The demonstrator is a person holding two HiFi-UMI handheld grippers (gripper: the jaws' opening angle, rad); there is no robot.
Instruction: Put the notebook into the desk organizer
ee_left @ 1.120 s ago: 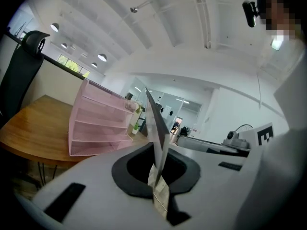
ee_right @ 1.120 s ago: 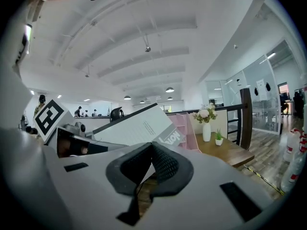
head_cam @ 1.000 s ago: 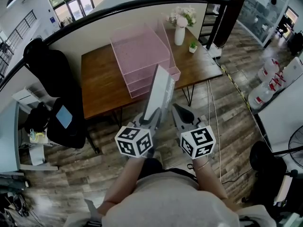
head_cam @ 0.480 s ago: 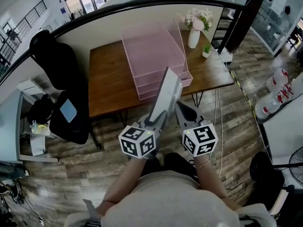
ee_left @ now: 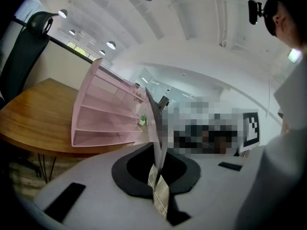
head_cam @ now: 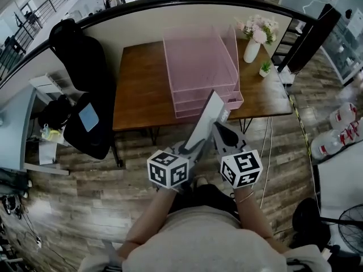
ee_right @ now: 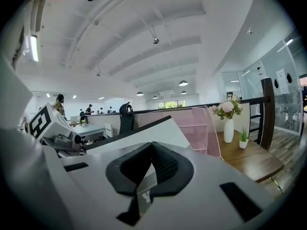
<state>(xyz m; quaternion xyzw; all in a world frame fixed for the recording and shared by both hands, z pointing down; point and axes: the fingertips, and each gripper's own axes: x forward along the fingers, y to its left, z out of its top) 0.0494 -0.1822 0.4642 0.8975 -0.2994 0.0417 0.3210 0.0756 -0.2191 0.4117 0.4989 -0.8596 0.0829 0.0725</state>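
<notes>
The grey notebook (head_cam: 206, 123) stands tilted in the air over the wooden floor, short of the desk. My left gripper (head_cam: 190, 149) is shut on its lower edge. In the left gripper view the notebook (ee_left: 155, 128) shows edge-on, pinched between the pads (ee_left: 158, 183). The pink mesh desk organizer (head_cam: 199, 67) with stacked trays sits on the wooden desk (head_cam: 140, 89) ahead; it also shows as the organizer (ee_left: 103, 114) and the organizer (ee_right: 205, 126). My right gripper (head_cam: 219, 131) hovers just right of the notebook (ee_right: 144, 137), shut with nothing between its fingers.
A white vase of flowers (head_cam: 253, 43) and a small potted plant (head_cam: 264, 68) stand at the desk's right end. A black chair with bags (head_cam: 79, 101) stands left of the desk. Water bottles (head_cam: 345, 130) sit on the floor at the right. A low partition (head_cam: 170, 13) runs behind the desk.
The desk and organizer have drawn nearer and shifted right in the head view as the person steps forward. Both grippers keep their pose, the left still gripping the notebook.
</notes>
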